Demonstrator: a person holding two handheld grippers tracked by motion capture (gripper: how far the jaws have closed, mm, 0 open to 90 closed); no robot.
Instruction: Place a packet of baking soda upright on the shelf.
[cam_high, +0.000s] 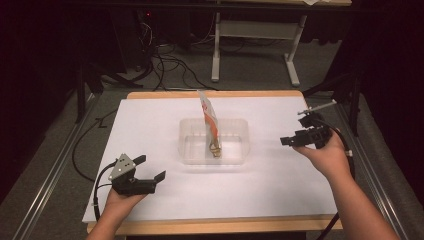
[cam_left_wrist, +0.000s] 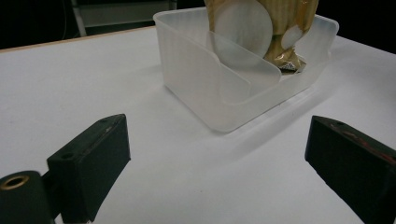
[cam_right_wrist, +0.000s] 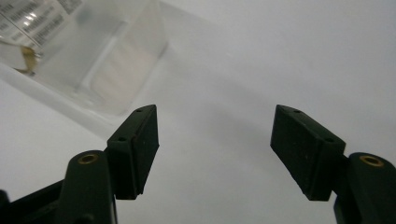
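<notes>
Packet (cam_high: 210, 122) stands upright in the clear bin (cam_high: 192, 155), placing apparently done, both tools, left (cam_high: 151, 169) and right (cam_high: 286, 141), spread wide and empty.

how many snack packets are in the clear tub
1. A single snack packet stands upright in the middle of the clear plastic tub, leaning against its inner divider, top poking above the rim. Nothing else shows through the translucent walls, though a flat item on the bottom could be hidden.

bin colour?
Clear, frosted plastic bin; shows best in the left gripper view.
</notes>
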